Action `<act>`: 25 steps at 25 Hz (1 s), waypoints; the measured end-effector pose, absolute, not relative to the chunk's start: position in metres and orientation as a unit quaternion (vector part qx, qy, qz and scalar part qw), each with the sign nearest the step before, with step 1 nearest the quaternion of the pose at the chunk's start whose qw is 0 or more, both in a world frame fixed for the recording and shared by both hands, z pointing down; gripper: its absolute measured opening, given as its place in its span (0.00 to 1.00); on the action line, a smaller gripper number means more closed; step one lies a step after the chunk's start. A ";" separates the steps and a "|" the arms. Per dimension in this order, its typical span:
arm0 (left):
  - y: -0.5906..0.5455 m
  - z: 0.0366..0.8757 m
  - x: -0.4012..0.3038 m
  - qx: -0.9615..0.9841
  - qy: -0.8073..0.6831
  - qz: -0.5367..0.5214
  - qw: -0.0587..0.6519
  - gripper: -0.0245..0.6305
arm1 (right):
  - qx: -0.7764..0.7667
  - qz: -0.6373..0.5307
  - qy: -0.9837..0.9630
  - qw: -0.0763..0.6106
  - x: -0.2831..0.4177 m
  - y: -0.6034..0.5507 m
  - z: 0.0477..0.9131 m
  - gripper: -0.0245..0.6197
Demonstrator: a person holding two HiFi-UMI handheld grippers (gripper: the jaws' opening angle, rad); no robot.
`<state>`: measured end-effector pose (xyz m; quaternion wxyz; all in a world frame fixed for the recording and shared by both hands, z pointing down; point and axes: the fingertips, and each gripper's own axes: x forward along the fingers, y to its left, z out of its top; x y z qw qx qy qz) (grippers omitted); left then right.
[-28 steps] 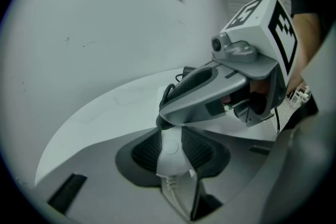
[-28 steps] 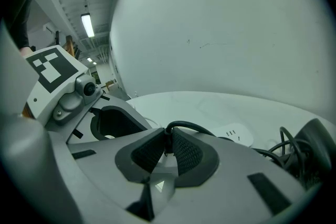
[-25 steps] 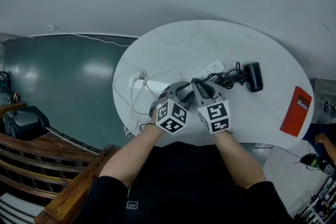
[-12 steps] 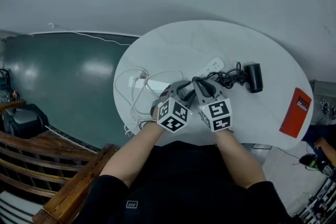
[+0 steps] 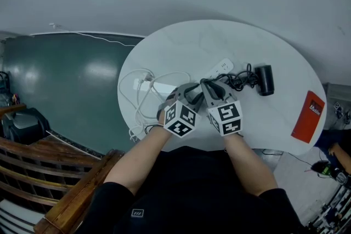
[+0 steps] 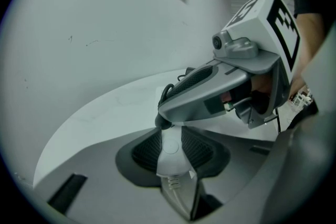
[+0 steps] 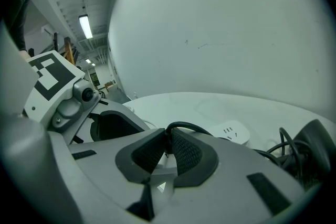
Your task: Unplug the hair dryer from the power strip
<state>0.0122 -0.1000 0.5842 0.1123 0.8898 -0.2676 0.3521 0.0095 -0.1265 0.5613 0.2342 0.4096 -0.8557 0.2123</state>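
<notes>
Both sit near the front edge of the table (image 5: pixel 181 44), with bare tabletop behind. The left gripper (image 5: pixel 188 93) clamps the white power strip (image 5: pixel 222 67), the right gripper (image 5: pixel 213 90) pinches the black cord (image 7: pixel 184 126); the hair dryer (image 5: pixel 265 80) lies to the right. Nothing has shifted since.

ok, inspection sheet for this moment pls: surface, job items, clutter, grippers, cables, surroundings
Surface: white round table, mostly bare.
Job's things: white power strip mid-table; black hair dryer lying beyond its far end.
Clutter: red flat card near the table's edge past the dryer.
Grippers: left gripper, tongs clamped on the power strip's cord end; right gripper, tongs shut on the black plug. Cannot tell whether the plug has left its socket.
Cables: black cord bunched between strip and dryer; white cables looped at the table's other side.
Surroundings: dark green floor; wooden slatted frame beside the person.
</notes>
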 end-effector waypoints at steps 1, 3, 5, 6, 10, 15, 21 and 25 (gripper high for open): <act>-0.100 0.584 0.012 0.890 -0.269 0.351 0.115 0.23 | 0.409 0.213 -0.856 0.234 0.010 -0.125 0.561 0.13; -0.099 0.584 0.012 0.890 -0.268 0.349 0.117 0.23 | 0.409 0.214 -0.856 0.234 0.012 -0.122 0.561 0.13; -0.098 0.583 0.013 0.891 -0.265 0.349 0.115 0.23 | 0.412 0.218 -0.854 0.231 0.014 -0.121 0.560 0.13; -0.098 0.583 0.014 0.892 -0.264 0.350 0.113 0.23 | 0.415 0.220 -0.853 0.229 0.015 -0.121 0.560 0.13; -0.098 0.584 0.014 0.893 -0.261 0.352 0.103 0.23 | 0.418 0.218 -0.852 0.228 0.012 -0.126 0.561 0.13; -0.098 0.584 0.013 0.893 -0.263 0.349 0.109 0.23 | 0.420 0.218 -0.850 0.231 0.013 -0.122 0.561 0.13; -0.097 0.584 0.015 0.894 -0.260 0.349 0.106 0.23 | 0.421 0.225 -0.849 0.227 0.014 -0.124 0.560 0.13; -0.098 0.584 0.015 0.894 -0.262 0.349 0.103 0.23 | 0.421 0.227 -0.847 0.231 0.013 -0.125 0.561 0.13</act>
